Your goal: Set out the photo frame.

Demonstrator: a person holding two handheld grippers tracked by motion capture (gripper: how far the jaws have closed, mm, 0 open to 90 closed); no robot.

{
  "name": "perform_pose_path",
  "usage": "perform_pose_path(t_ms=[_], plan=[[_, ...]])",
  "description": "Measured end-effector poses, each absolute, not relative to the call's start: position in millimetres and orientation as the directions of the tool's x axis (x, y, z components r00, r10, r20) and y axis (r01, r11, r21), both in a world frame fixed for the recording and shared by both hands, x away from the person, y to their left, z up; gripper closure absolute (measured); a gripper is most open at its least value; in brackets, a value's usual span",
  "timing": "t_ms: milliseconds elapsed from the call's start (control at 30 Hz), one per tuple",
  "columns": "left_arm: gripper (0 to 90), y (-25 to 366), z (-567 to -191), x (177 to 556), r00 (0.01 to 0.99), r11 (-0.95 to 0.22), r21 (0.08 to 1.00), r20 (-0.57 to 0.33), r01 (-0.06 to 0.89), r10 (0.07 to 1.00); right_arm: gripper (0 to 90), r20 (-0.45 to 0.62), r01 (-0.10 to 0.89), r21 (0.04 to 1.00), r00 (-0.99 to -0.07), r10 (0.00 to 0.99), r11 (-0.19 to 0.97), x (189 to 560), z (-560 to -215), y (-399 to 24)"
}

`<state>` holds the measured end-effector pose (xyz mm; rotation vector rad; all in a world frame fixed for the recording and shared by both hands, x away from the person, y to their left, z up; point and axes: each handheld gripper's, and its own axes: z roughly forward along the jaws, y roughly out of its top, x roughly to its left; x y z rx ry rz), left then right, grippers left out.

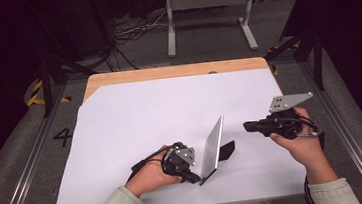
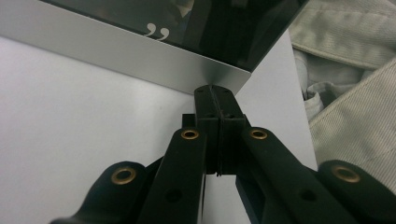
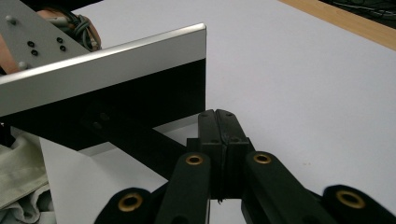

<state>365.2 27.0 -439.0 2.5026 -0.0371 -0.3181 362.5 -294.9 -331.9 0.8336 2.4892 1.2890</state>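
Two closed tools (image 1: 196,177) (image 1: 247,125) flank a standing frame (image 1: 212,148).

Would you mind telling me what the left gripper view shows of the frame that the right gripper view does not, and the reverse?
Left gripper view: the frame from its glossy dark front, with white quotation marks printed on it.
Right gripper view: the frame's black back with its prop leg, the wooden table edge, and the grey plate of the left gripper.
Both: the frame's silver border, the white sheet, beige clothing, and the view's own black jaws closed together; the right gripper is near the leg.
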Motion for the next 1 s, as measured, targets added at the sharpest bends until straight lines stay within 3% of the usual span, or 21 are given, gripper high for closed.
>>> perform_pose_path(t_ms=[1000], plan=[[90.0, -14, -441, 354, 0.973, -0.783, 0.622, -0.182, -0.001, -0.145, 90.0, 0.062, 0.387, 0.799, -0.815, 0.576, 0.461, 360, -331, -296]])
